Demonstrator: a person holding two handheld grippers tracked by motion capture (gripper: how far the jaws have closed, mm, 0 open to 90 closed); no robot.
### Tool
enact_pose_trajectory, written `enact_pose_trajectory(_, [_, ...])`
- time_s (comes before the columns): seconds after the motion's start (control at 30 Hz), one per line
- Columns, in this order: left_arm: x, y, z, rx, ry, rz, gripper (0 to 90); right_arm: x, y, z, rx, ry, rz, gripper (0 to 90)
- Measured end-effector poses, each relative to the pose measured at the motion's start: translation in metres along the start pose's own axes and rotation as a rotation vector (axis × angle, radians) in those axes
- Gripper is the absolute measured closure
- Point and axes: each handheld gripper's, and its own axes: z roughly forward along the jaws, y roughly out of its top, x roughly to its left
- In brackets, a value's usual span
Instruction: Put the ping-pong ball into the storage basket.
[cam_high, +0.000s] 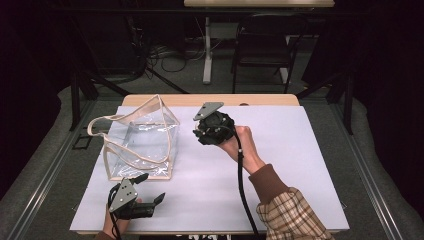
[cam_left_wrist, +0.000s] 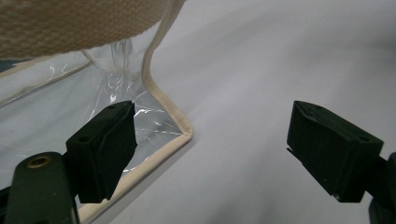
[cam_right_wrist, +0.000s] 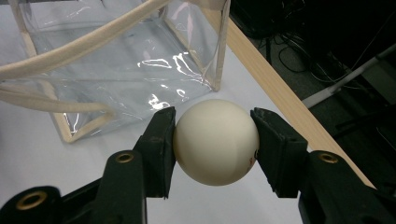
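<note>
White-covered tabletop (cam_high: 280, 165) below, and the clear bag (cam_high: 142, 140) with cream trim stands at its left. The right tool (cam_right_wrist: 215, 142) hangs above the tabletop just right of the bag, clenched on a cream ball (cam_right_wrist: 215, 140), pads pressing both sides. The left tool (cam_left_wrist: 210, 149), released, jaws wide, sits at the bag's near corner.

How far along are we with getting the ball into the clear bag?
Done: the right tool is shut on the white ball, lifted beside the clear bag. In hand: carrying it over. Left: dropping it in; the left tool waits open at the bag's corner.
</note>
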Motion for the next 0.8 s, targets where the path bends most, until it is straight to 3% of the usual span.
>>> enact_pose_trajectory(0.8, [0.000,0.000,0.000,-0.001,0.000,0.001,16.0,0.007,0.016,0.001,-0.012,0.005,-0.021,50.9])
